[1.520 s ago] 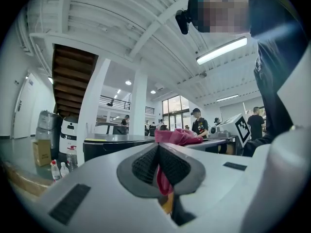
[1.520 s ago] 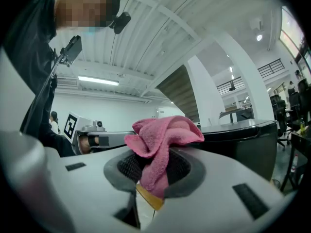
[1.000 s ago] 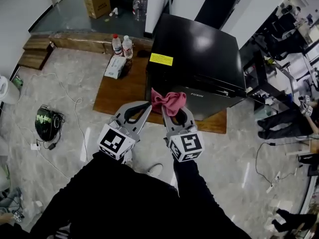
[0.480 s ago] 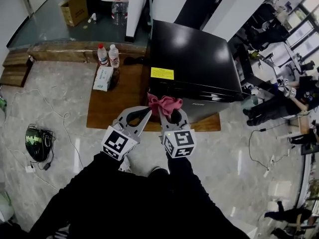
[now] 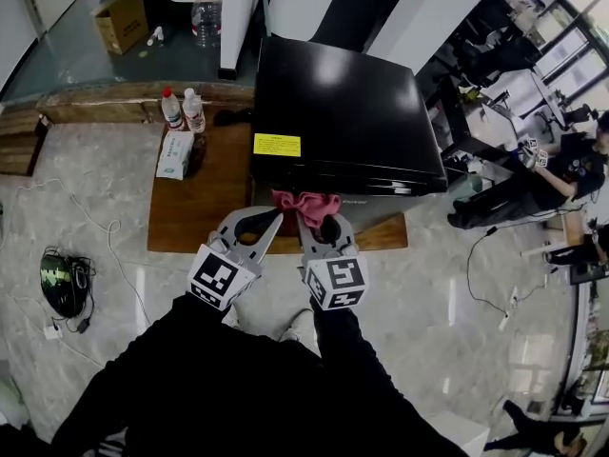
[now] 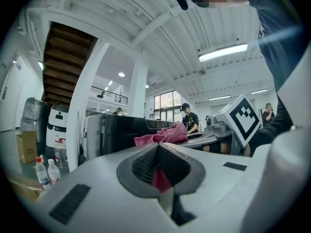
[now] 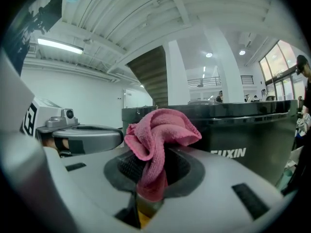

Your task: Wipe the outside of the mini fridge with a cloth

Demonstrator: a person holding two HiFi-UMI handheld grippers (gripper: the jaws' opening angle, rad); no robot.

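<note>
The black mini fridge (image 5: pixel 343 112) stands on a low wooden platform (image 5: pixel 195 208), with a yellow label (image 5: pixel 277 145) on its top. My right gripper (image 5: pixel 308 221) is shut on a bunched pink cloth (image 5: pixel 306 205), held just at the fridge's front face. In the right gripper view the cloth (image 7: pixel 158 135) bulges out above the shut right gripper (image 7: pixel 154 166), and the fridge (image 7: pixel 252 130) is close behind. My left gripper (image 5: pixel 274 217) is shut beside it, its tip next to the cloth's left end. Pink shows through the left gripper's (image 6: pixel 158 154) opening.
Two small bottles (image 5: pixel 183 109) and a tissue pack (image 5: pixel 176 153) sit on the platform's left part. A cardboard box (image 5: pixel 122 22) and a water jug (image 5: pixel 206 17) stand behind. A helmet (image 5: pixel 59 284) and cables lie on the floor at left. People sit at right (image 5: pixel 514 193).
Both grippers, still shut, have drawn in toward the fridge's front with the cloth. The head view has shifted, so the fridge sits further left in the picture.
</note>
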